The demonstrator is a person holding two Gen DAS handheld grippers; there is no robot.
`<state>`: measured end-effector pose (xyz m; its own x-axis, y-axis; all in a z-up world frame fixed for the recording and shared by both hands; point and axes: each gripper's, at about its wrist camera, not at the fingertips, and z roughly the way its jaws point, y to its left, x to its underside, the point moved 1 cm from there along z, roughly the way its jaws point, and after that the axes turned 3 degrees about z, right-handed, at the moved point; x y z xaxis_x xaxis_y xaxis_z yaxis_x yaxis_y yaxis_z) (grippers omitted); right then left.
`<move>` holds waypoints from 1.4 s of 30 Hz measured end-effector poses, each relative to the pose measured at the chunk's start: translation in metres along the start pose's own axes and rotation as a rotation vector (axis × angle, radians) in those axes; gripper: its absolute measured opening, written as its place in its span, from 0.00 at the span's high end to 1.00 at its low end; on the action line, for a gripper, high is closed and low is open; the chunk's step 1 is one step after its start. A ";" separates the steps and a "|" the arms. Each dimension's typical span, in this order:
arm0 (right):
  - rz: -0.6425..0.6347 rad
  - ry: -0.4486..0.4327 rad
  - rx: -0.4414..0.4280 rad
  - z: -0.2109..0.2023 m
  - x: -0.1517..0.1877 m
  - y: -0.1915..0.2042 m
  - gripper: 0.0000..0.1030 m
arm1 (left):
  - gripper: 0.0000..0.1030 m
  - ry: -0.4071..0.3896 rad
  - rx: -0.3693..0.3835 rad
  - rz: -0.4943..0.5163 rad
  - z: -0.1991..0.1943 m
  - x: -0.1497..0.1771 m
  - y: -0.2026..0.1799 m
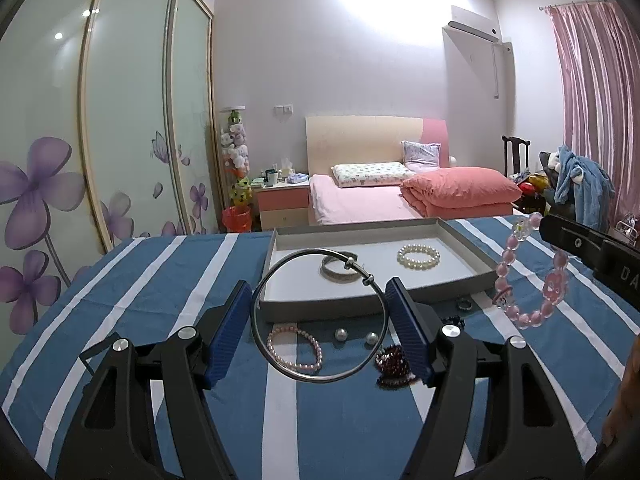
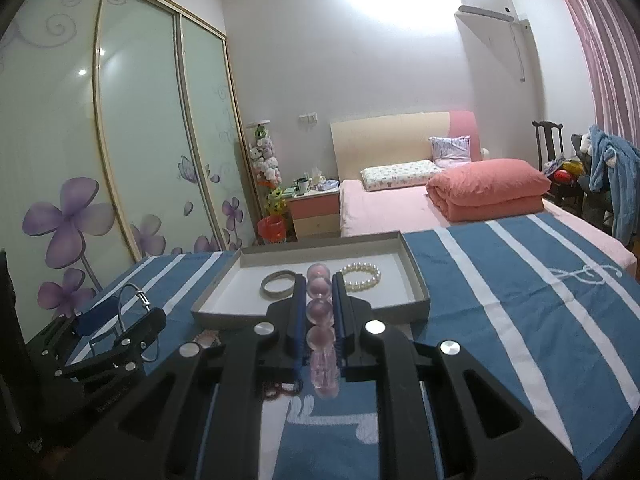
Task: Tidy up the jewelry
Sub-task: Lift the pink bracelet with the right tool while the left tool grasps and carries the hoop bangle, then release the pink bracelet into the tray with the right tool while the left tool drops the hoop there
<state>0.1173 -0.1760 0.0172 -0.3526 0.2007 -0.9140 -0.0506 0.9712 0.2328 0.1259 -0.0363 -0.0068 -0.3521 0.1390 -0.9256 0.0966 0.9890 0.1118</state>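
The left gripper pinches a silver hoop across its width, upright, between its blue pads. Right of it, the right gripper is pressed together on a pink bead bracelet, which hangs from it. Both hover near a grey tray holding a bangle and a pearl bracelet, on a blue striped cloth. A bed stands far behind.
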 end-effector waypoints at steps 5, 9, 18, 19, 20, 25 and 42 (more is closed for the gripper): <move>-0.013 -0.033 0.016 0.006 -0.015 0.002 0.87 | 0.33 -0.025 -0.020 0.009 0.009 -0.012 0.001; -0.019 -0.055 0.030 0.021 -0.028 0.002 0.87 | 0.33 -0.056 -0.043 0.005 0.021 -0.025 0.001; -0.001 -0.026 0.049 0.078 -0.046 -0.006 0.87 | 0.33 -0.043 -0.054 0.006 0.064 -0.036 -0.002; 0.000 -0.021 0.053 0.086 -0.047 -0.008 0.87 | 0.33 -0.032 -0.049 0.004 0.071 -0.036 -0.003; 0.001 -0.017 0.055 0.092 -0.047 -0.008 0.87 | 0.33 -0.025 -0.048 0.003 0.074 -0.035 -0.003; 0.010 0.009 0.064 0.125 -0.050 -0.013 0.87 | 0.33 0.008 -0.040 0.000 0.100 -0.033 -0.008; 0.147 0.244 0.040 0.216 -0.025 -0.043 0.84 | 0.32 0.167 0.001 0.012 0.161 -0.030 -0.016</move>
<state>0.3301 -0.1946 -0.0420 -0.5682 0.3079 -0.7631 0.0528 0.9391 0.3396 0.2844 -0.0643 -0.0386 -0.5005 0.1575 -0.8513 0.1023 0.9872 0.1225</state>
